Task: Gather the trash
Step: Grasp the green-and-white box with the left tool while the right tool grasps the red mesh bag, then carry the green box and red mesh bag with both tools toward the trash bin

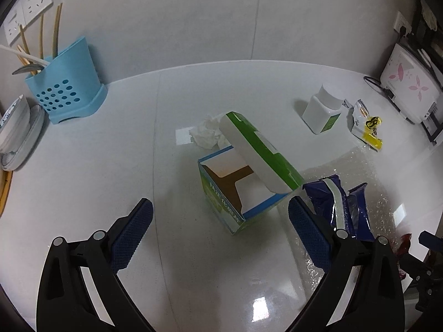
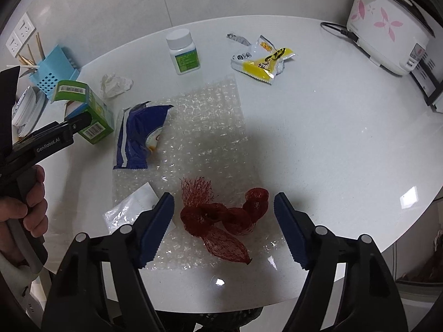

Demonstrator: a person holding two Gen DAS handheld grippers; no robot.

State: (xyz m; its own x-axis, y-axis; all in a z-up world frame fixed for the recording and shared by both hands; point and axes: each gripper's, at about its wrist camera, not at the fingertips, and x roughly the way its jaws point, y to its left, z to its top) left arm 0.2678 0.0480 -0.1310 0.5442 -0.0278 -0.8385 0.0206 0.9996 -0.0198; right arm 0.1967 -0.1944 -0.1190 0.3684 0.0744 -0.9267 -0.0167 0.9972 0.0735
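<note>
Right gripper (image 2: 224, 227) fingers (image 2: 156, 229) standing wide apart, holding nothing, straddling the red mesh net (image 2: 218, 221) lying on the bubble wrap (image 2: 210, 127). Net looking light, limp, snag-prone; best pinched at its bunched middle. Left gripper (image 1: 221, 238) fingers (image 1: 133, 235) also spread wide and empty, hovering just short of the open green box (image 1: 243, 182), which is sitting beside the wrap's left edge. Box: thin card, crushable; take it by a side wall. Blue wrapper (image 2: 141, 135) lying on the wrap; crumpled tissue (image 2: 115, 84), white bottle (image 2: 182, 52) and yellow packet (image 2: 263, 61) lying beyond it on the surface (image 2: 346, 144).
</note>
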